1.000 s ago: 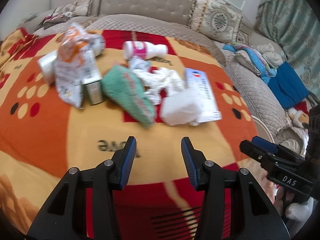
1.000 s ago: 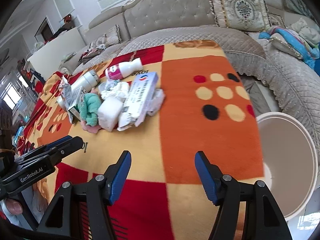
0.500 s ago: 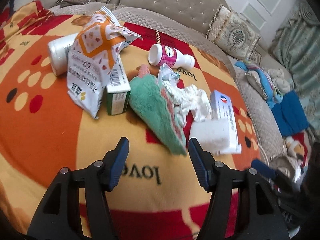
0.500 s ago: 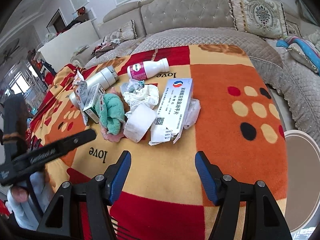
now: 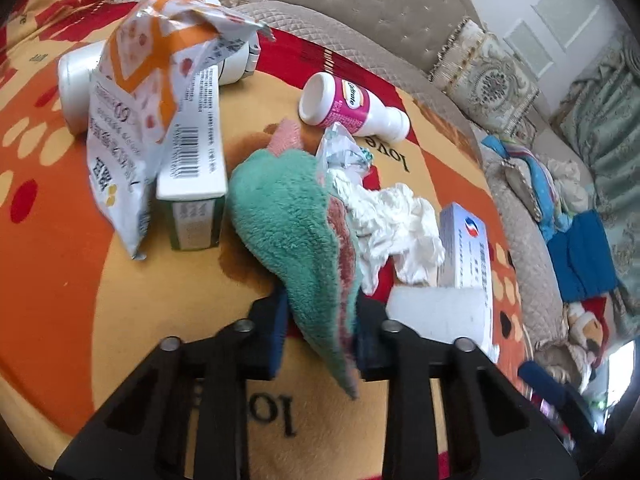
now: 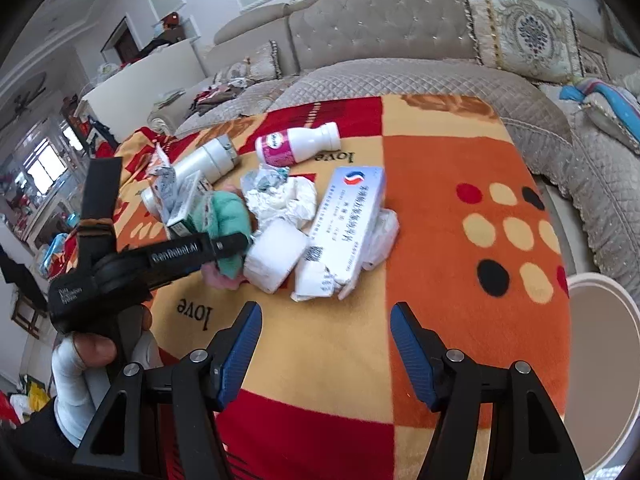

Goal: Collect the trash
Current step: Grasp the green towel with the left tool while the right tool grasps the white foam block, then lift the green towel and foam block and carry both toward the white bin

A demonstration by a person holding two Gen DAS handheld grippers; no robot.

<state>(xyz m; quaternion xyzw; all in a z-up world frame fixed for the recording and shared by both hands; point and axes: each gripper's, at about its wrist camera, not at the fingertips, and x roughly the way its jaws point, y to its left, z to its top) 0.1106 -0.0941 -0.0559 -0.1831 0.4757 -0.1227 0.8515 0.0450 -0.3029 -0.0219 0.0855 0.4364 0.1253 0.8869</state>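
Left gripper (image 5: 320, 328) closing, blue pads on either side of the near end of the green fuzzy cloth (image 5: 294, 232) and pressing into it. Cloth lying on the orange, yellow and red blanket (image 5: 80, 280) in the midst of the trash heap, pink underside showing along its edge. Just beside it to the left, a green-and-white carton (image 5: 194, 184) under a crumpled orange-and-white snack bag (image 5: 148, 68); behind those, a white cylinder (image 5: 74, 84) on its side. To the right, crumpled white tissue (image 5: 396, 224), a white medicine box (image 5: 466, 256), a white wad (image 5: 436, 312); farther back, a pink-labelled bottle (image 5: 352, 108) lying down.

Right gripper (image 6: 326, 356) hovering open over bare blanket, nothing between the fingers, well short of the heap. Only from this side: left tool seen from without, a hand (image 6: 96, 344) wrapped round its handle, its tip over the cloth (image 6: 228, 216); round white bin (image 6: 600, 368) off the blanket's right edge. Beige sofa (image 6: 380, 28) behind.
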